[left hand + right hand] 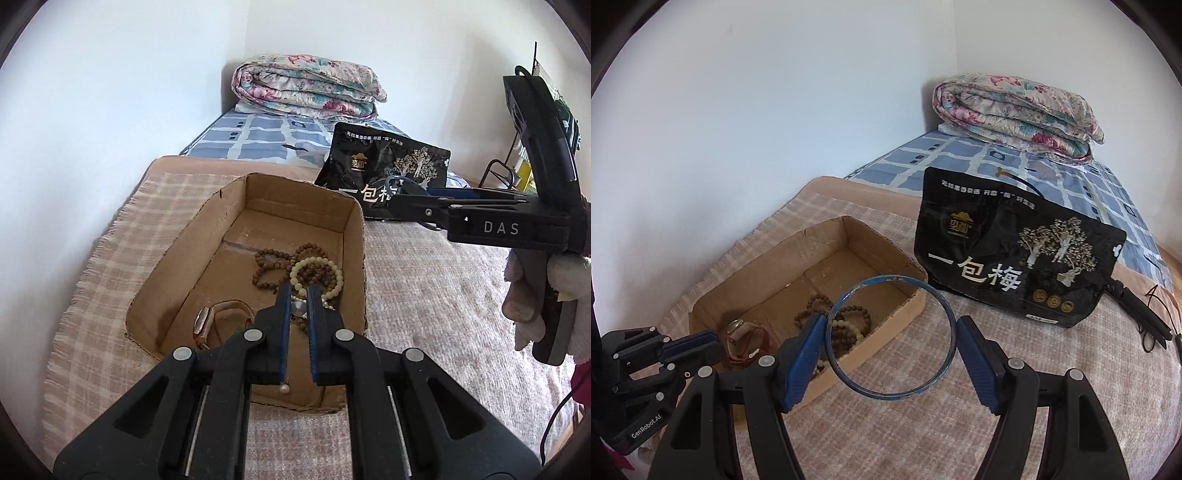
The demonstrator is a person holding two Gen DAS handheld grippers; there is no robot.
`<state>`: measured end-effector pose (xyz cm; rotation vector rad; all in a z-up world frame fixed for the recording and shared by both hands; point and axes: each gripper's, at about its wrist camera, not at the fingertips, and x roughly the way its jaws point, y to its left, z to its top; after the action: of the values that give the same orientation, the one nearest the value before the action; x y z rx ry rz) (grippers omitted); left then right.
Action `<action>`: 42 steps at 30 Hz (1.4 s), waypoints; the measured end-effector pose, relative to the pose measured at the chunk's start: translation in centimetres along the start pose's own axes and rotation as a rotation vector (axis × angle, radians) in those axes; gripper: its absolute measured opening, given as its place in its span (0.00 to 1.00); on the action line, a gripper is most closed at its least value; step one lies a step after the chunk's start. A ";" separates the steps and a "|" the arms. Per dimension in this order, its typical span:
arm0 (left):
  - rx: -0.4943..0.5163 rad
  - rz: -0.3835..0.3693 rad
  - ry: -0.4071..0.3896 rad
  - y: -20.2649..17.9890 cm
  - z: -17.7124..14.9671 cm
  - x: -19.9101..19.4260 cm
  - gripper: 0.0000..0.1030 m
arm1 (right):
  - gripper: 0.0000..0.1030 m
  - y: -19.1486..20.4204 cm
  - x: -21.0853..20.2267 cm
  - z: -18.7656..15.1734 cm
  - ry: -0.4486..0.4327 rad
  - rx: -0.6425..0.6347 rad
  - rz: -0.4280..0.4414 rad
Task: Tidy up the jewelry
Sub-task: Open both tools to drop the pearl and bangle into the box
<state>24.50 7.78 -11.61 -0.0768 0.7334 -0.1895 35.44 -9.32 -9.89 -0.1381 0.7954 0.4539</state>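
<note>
Now my right gripper jaws wide, clamping blue bangle; left gripper jaws narrow, pinching pearl strand over cardboard box.

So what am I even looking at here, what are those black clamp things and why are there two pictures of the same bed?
No robot: a person holds a two-finger clamp in each hand, each carrying a wide-angle camera looking along its fingers, hence two pictures.

The left gripper hangs over the cardboard box, its narrow jaws seemingly pinching a pearl strand; one pearl dangles below. The right gripper holds a blue bangle across its width, beside the box.

The box sits on a checked blanket and contains brown bead bracelets, a pale bead bracelet and a watch. Behind stand a black snack bag and a folded floral quilt.
</note>
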 end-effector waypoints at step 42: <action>-0.035 0.033 -0.035 0.9 0.3 -3.4 0.39 | 0.83 3.6 -0.6 1.3 -0.023 0.012 0.004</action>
<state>22.38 9.38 -9.25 -0.1012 0.7031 -0.1431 34.34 -5.98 -8.38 -0.1203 0.7759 0.4536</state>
